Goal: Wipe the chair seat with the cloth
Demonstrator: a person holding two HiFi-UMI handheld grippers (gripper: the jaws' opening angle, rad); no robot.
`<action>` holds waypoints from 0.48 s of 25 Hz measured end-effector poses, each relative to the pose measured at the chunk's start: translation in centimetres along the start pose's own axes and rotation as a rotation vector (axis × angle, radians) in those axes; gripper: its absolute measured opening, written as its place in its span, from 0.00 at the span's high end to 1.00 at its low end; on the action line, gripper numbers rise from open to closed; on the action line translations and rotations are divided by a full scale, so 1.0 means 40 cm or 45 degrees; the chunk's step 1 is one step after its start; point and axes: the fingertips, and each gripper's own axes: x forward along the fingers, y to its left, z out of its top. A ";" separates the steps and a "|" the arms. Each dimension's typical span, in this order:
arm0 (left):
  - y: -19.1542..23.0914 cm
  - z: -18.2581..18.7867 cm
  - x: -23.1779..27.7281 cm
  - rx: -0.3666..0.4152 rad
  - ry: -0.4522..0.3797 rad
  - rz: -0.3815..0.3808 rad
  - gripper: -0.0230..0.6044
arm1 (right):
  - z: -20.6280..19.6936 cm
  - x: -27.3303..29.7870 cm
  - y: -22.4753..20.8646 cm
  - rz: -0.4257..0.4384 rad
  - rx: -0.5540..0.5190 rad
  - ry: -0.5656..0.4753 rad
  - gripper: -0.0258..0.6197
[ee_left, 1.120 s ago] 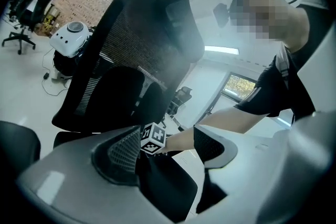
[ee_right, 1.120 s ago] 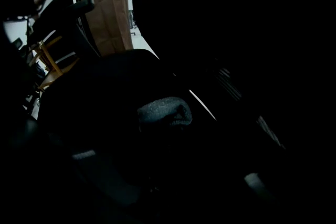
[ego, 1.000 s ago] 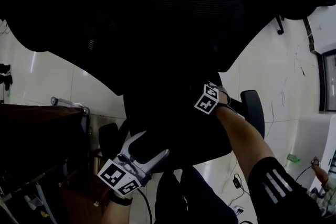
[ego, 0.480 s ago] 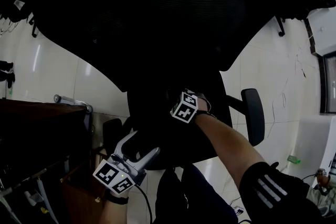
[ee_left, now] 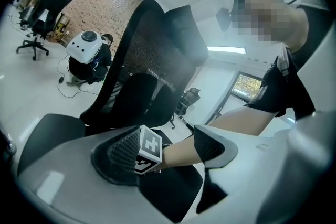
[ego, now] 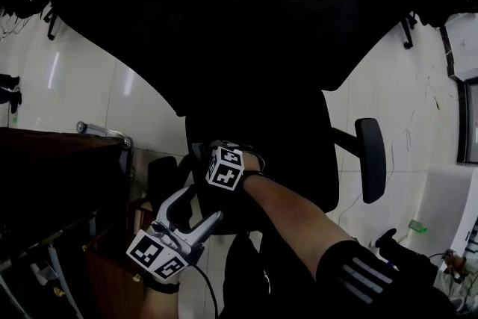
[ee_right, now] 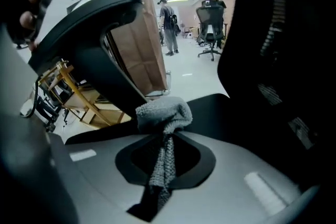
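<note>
Seen from above, the black office chair fills the head view, its seat very dark. My right gripper is shut on a bunched grey cloth, which sticks out past the jaws just above the seat. Its marker cube sits over the seat's front left part; the jaws and the cloth are lost in the dark there. My left gripper stands open and empty at the seat's front left edge. The left gripper looks across the seat at the right gripper's cube.
The chair's armrests flank the seat, and the tall backrest rises behind. A dark wooden desk stands close on the left. Other chairs and a standing person are far off on the white floor.
My right gripper has swept with the cloth from the seat's right side towards its front left. The left gripper has drifted slightly down and left, still open.
</note>
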 end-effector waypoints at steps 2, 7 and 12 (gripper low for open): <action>-0.010 -0.003 0.007 -0.007 0.001 -0.013 0.41 | -0.053 -0.020 -0.025 -0.033 -0.010 0.054 0.91; -0.060 -0.021 0.048 -0.027 0.031 -0.070 0.41 | -0.309 -0.142 -0.119 -0.150 0.031 0.256 0.91; -0.117 -0.046 0.100 -0.035 0.073 -0.141 0.41 | -0.551 -0.335 -0.229 -0.306 0.170 0.392 0.91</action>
